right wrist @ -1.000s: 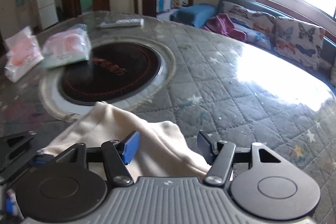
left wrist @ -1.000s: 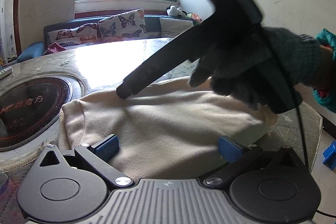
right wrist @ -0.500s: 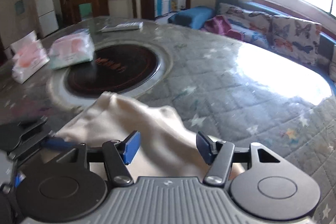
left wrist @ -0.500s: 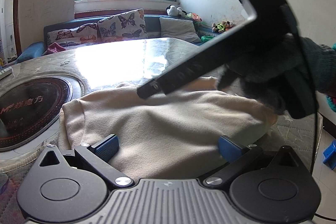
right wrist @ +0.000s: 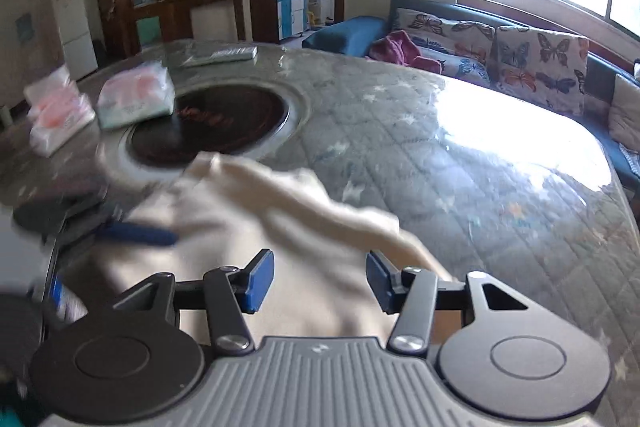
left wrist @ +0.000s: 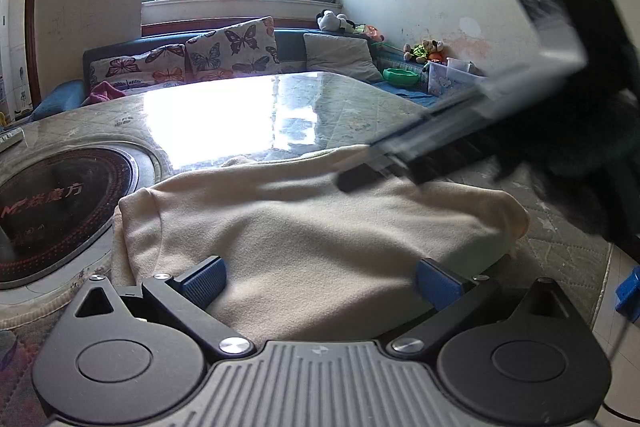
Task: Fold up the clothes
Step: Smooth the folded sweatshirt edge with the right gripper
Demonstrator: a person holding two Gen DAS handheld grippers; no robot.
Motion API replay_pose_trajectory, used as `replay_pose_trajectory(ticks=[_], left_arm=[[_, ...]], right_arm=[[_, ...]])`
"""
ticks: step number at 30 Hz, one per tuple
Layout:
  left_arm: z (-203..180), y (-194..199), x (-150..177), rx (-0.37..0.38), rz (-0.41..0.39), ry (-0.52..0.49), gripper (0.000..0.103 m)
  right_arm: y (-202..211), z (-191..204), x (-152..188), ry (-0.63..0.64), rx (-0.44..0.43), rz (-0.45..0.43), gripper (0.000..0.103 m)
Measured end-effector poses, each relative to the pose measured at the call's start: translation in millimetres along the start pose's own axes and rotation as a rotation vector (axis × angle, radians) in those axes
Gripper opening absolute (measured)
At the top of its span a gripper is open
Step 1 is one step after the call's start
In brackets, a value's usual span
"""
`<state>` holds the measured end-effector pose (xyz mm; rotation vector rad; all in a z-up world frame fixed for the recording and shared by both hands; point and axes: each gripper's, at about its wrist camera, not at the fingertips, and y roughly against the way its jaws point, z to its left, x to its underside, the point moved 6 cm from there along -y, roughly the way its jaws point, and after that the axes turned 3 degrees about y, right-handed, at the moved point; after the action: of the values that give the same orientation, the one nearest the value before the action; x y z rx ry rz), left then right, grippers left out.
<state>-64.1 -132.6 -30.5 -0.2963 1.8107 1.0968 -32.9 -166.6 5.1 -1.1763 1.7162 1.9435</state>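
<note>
The cream garment [left wrist: 320, 227] lies bunched on the quilted table [left wrist: 360, 115], filling the lower middle of the left wrist view, with its left edge beside the round black cooktop [left wrist: 52, 211] set into the tabletop at the left. The left gripper [left wrist: 320, 283] stands wide open at the bottom of the frame; the cloth spreads between and beyond its blue pads [left wrist: 204, 281] without being pinched. The right gripper [left wrist: 360, 179] enters that view from the upper right as a blurred dark bar, its tip just over the garment's far edge. In the right wrist view, the right gripper [right wrist: 320, 281] has its jaws closing, about half apart, and the cloth [right wrist: 280, 227] passes under the gap (no pad presses it). At the upper left of that frame, two plastic packs [right wrist: 136, 101] sit by the cooktop [right wrist: 224, 123]; their contents cannot be made out.
</note>
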Motion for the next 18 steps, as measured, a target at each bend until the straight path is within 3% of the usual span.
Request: replay_pose_trajectory(ticks=[4, 9, 15, 18], left_arm=[[0, 0, 0, 0.001, 0.001, -0.002, 0.103], [1, 1, 0, 0.002, 0.001, -0.002, 0.103], [2, 2, -1, 0.005, 0.0, 0.002, 0.103], [2, 3, -3, 0.004, -0.004, 0.002, 0.103]], right_arm=[[11, -1, 29, 0.015, 0.041, 0.032, 0.052], [40, 0, 42, 0.045, 0.115, -0.014, 0.052], [46, 10, 58, 0.017, 0.106, -0.02, 0.048], [51, 1, 65, -0.065, 0.091, -0.038, 0.048]])
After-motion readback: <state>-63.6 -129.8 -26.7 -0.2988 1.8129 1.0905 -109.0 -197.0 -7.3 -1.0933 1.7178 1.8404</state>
